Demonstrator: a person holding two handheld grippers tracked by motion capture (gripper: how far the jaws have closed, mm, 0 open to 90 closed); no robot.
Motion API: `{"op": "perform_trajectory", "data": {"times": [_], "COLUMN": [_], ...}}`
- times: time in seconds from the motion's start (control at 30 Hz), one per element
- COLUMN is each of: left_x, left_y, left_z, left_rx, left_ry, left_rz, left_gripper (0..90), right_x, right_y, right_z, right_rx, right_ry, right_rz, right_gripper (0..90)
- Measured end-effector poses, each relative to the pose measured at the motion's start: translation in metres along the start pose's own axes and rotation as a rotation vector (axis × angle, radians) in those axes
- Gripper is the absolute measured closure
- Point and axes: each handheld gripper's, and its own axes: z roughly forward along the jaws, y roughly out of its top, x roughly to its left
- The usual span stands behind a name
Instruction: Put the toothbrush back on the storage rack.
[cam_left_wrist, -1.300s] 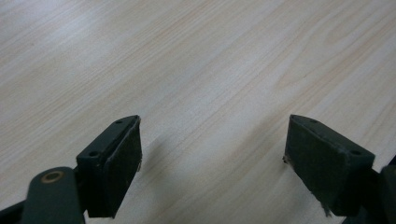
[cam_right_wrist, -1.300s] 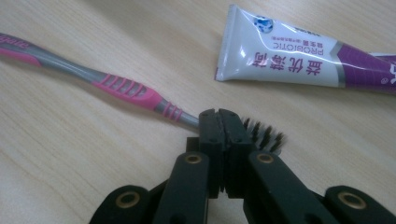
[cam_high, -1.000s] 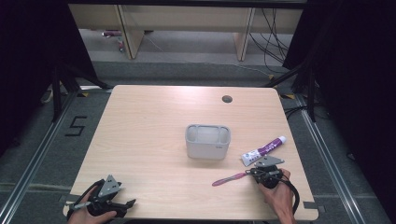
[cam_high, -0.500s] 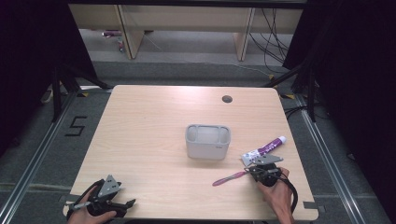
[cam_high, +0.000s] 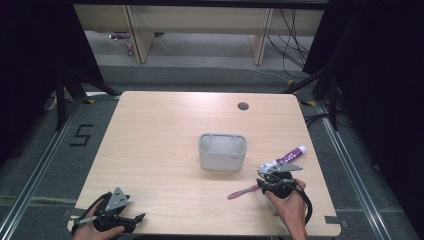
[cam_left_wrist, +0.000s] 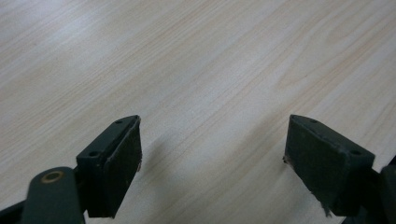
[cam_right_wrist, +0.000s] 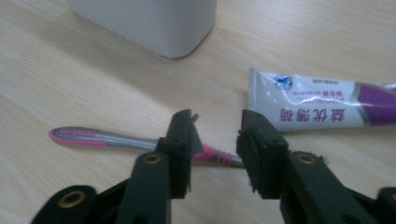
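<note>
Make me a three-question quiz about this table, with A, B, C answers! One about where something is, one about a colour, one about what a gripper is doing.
1. Where does the toothpaste tube lie?
A. inside the grey holder
B. on the table, right of the grey holder
C. on the floor

2. What colour is the toothbrush handle?
A. pink and grey
B. green
C. yellow

3. How are the right gripper jaws?
A. apart, over the toothbrush
B. clamped on the toothpaste tube
C. inside the holder

Answers: 1 B, the tube lies flat on the wood beside the holder. 2 A, pink ends with a grey middle. 3 A, the jaws have just been opening, a gap shows between them and the toothbrush runs across it.
</note>
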Motion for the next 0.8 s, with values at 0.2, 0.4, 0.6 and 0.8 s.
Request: {"op": "perform_trajectory", "data": {"times": [0.2, 0.4, 0.6, 0.8], "left_x": [0.000, -0.004, -0.004, -0.002], "left_y": [0.002, 0.003, 0.003, 0.003], "left_z": [-0.002, 0.001, 0.000, -0.002], "left_rx": [0.002, -0.023, -0.025, -0.011], "left_ry": [-0.011, -0.006, -0.010, -0.017], "left_rz": [0.015, 0.000, 0.006, 0.032], "left_gripper": [18.1, 18.2, 18.1, 18.1], "right_x": [0.010, 0.019, 0.025, 0.029], "right_y": [0.001, 0.009, 0.015, 0.023], "right_z": [0.002, 0.006, 0.010, 0.017], "right_rx": [0.063, 0.114, 0.134, 0.154], "right_ry": [0.009, -0.048, -0.054, -0.103], "right_rz": [0.170, 0.273, 0.260, 0.212], "right_gripper": [47.0, 40.1, 40.4, 41.0]}}
